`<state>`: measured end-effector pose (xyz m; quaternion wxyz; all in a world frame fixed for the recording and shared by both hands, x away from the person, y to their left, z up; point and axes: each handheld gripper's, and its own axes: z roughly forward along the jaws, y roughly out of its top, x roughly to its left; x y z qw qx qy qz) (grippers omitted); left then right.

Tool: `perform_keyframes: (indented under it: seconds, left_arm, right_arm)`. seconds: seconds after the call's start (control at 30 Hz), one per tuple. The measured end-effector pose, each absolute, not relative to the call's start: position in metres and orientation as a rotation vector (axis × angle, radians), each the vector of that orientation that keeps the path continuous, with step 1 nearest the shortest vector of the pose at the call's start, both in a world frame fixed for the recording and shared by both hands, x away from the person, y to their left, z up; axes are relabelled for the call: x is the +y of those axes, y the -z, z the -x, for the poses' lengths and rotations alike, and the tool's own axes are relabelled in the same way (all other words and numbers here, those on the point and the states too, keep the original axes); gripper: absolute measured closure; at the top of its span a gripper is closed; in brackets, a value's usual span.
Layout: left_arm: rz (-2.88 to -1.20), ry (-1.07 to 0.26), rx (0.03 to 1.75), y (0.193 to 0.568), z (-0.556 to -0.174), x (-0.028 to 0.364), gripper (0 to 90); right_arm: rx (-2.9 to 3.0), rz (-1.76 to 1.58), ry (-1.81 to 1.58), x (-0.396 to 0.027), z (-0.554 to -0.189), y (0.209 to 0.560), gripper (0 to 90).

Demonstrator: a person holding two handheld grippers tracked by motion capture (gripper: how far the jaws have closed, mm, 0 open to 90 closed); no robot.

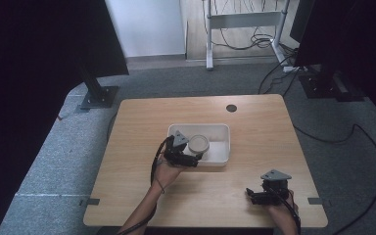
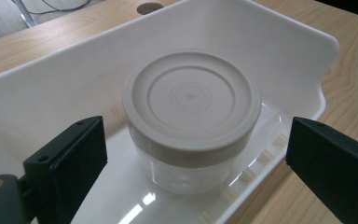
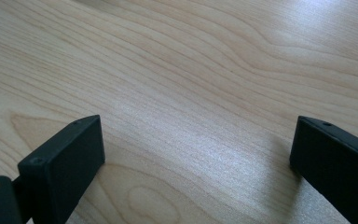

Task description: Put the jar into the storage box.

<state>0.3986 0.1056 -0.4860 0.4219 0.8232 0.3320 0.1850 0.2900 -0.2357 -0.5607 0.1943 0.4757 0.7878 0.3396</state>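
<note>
Left claw (image 1: pixel 194 157) sits at the near left rim of a white plastic tray (image 1: pixel 223 142), which lies around the middle of the wooden surface (image 1: pixel 254 122). Jaws spread wide, released, nothing between them under pressure.

In the left gripper view the claw (image 2: pixel 196 158) straddles a jar (image 2: pixel 191 126): clear body, cream screw lid with concentric rings on top. Jar stands upright inside the tray (image 2: pixel 270 51), on its floor, toward the near left part. Both jaws stand apart from the jar's sides, a gap showing on each side; no contact. One jaw is over the tray floor, the other hangs outside the tray's wall, above bare wood.

High view: the jar (image 1: pixel 199 144) shows as a pale round lid just right of the left claw's grey three-cornered plate. Rest of the tray to the right of the jar looks bare.

Right claw (image 1: pixel 248 195) is low at the near right of the surface, well apart from the tray, held by a hand at the near edge. In the right gripper view this claw (image 3: pixel 196 158) is released too, jaws wide apart, plain wood grain (image 3: pixel 191 70) between them.

A round cable hole (image 1: pixel 231 108) is in the surface beyond the tray, near the far edge.
</note>
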Motion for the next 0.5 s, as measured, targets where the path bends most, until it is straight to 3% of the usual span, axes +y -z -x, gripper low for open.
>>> perform_keyframes:
  seconds: [0.5]
  left_arm:
    - [-2.059, -0.446, 0.817, 0.487, -0.383, 0.117, 5.2]
  right_arm:
    - [2.208, -1.334, -0.951, -0.236, -0.290, 0.561, 2.3]
